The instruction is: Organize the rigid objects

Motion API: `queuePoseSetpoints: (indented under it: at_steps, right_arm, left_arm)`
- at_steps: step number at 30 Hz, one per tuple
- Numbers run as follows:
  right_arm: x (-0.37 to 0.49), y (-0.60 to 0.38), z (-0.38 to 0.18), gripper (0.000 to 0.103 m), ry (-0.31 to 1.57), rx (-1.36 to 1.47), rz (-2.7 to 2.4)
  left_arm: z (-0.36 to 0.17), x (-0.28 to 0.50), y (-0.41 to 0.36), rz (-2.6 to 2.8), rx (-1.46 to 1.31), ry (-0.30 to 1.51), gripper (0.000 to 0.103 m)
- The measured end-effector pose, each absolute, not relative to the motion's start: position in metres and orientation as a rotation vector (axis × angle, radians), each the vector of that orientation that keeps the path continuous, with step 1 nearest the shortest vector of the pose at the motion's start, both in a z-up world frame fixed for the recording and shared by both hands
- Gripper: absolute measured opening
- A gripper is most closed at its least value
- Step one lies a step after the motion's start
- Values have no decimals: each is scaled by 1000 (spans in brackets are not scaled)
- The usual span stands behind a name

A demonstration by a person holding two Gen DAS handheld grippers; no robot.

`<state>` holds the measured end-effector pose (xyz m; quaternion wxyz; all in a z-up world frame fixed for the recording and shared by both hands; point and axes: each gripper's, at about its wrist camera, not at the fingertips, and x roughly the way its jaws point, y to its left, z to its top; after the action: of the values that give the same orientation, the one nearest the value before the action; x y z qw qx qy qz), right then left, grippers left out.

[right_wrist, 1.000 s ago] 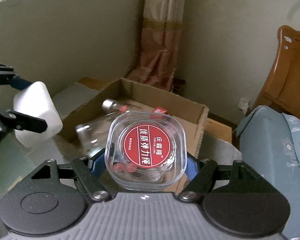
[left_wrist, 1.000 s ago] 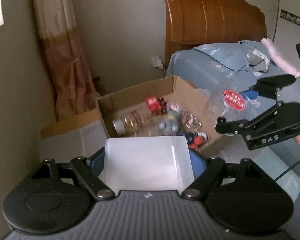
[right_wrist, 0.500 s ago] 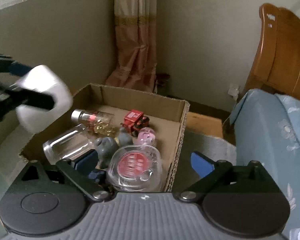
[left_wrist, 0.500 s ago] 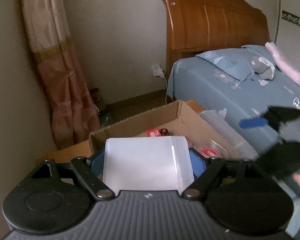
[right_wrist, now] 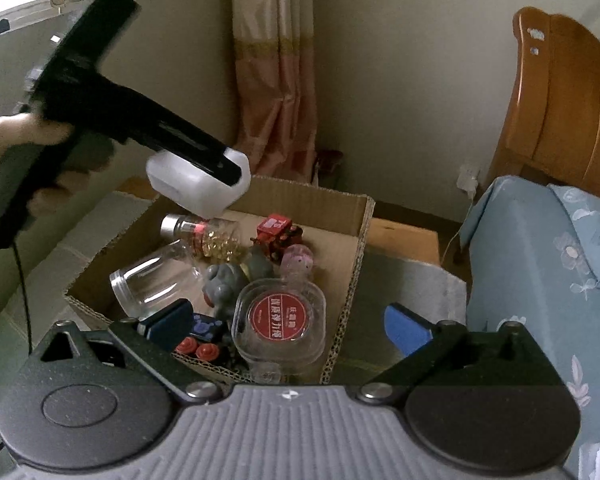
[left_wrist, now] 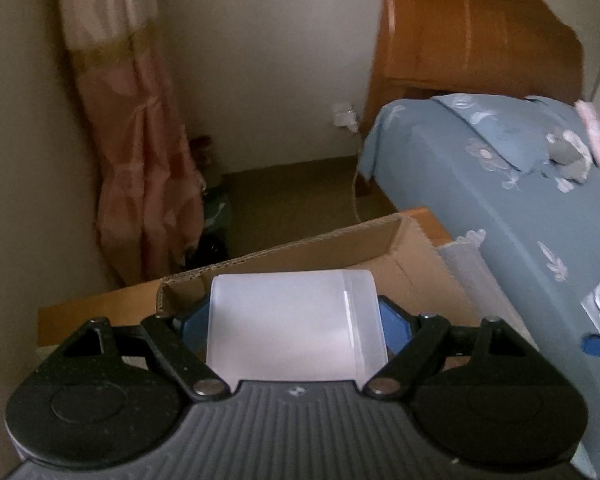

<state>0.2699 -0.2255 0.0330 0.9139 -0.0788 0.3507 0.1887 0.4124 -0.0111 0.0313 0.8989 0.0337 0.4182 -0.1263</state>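
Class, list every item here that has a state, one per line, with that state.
Left gripper: shut on white box, above carton.
Right gripper: open, holding nothing.
Red-lidded case: closed, lying in carton.
Glass jar: lidless, on its side.
Capped bottle: lying down.

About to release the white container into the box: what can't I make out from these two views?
- Left wrist view: cardboard box interior, hidden behind the white container in the left hand-held gripper.
- Right wrist view: box's near corner, hidden by the right hand-held gripper.
- Right wrist view: round-labelled clear case, text too small.
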Motion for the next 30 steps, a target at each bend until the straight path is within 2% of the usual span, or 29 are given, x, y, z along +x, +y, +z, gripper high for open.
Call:
queuePoseSetpoints:
  at_steps: [3, 7, 15, 23, 30]
  right_arm:
    - [266, -226, 37, 103, 710, -172, 389]
    - [262, -223, 39, 103, 705, -187, 388]
    - [258, -218, 38, 103, 710, -196, 395]
    - [248, -210, 43, 103, 721, -210, 356]
    - [238, -204, 34, 103, 769, -187, 290]
  left_arm:
    - [24, 420, -9, -233, 57, 886, 84]
    - [21, 421, -1, -195, 14, 878, 91]
    - [31, 405, 4, -192, 54, 834, 97]
    - [42, 366, 6, -157, 127, 711, 101]
    - [39, 308, 11, -134, 137, 706, 101]
